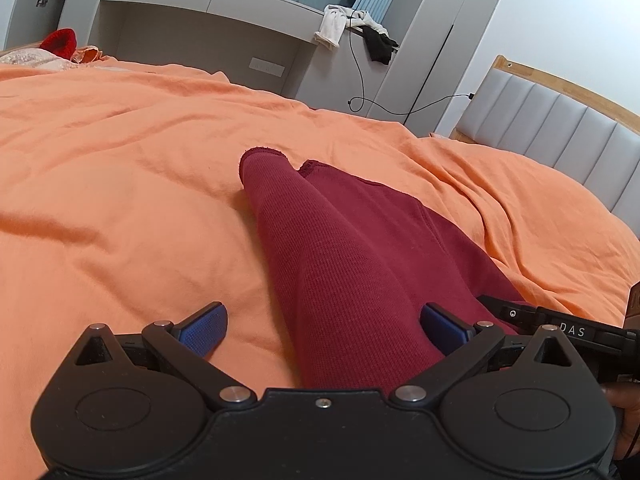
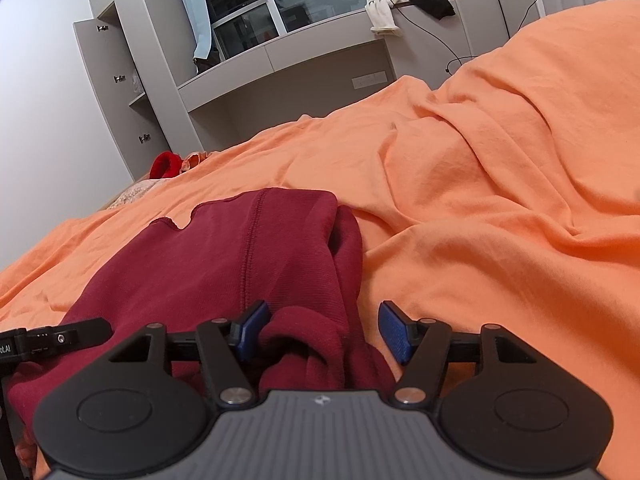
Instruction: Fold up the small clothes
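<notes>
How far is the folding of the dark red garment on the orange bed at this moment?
Done: the dark red garment lies on the orange bedcover, narrowed into a long strip with its two cuffs together at the far end. In hand: nothing is gripped; the left claw and right claw stand open, the near cloth between their pads. Left: the bunched near end needs smoothing and probably another fold.

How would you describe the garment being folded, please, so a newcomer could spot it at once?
Start at the bed's orange sheet. Near its front edge lies the maroon knit garment, between both gripper views. Unlike the bright red item at the far corner, it is darker, ribbed, and seamed.
</notes>
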### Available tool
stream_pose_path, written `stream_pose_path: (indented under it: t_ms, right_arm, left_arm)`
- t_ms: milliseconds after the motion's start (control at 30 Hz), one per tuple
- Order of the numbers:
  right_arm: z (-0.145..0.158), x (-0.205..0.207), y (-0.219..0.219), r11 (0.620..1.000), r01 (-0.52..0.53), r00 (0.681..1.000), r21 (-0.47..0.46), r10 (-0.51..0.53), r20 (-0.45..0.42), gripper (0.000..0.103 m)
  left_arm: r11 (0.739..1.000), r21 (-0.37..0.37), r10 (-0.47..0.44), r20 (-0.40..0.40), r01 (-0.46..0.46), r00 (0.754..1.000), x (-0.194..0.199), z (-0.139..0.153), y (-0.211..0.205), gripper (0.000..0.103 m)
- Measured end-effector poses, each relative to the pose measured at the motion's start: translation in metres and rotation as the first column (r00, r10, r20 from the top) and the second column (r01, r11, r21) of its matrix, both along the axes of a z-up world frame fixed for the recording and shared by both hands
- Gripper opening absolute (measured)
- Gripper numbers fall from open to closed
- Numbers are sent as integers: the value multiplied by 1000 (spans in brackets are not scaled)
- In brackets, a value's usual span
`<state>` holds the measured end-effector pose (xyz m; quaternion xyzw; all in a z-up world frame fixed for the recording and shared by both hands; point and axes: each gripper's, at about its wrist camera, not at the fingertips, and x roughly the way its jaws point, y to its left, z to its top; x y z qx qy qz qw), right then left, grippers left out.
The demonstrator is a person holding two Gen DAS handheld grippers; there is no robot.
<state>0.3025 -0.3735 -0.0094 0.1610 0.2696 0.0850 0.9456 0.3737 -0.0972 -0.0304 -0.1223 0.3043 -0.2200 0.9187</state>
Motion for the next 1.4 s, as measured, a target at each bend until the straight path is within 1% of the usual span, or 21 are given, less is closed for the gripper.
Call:
stream_pose_path:
  t_ms: [1400]
  right_arm:
    - [3,0,7,999,21,1000,-33,-21,-3,67]
  left_arm:
    - [1000,15,-2,-19,2,1000,5,5,-3,103]
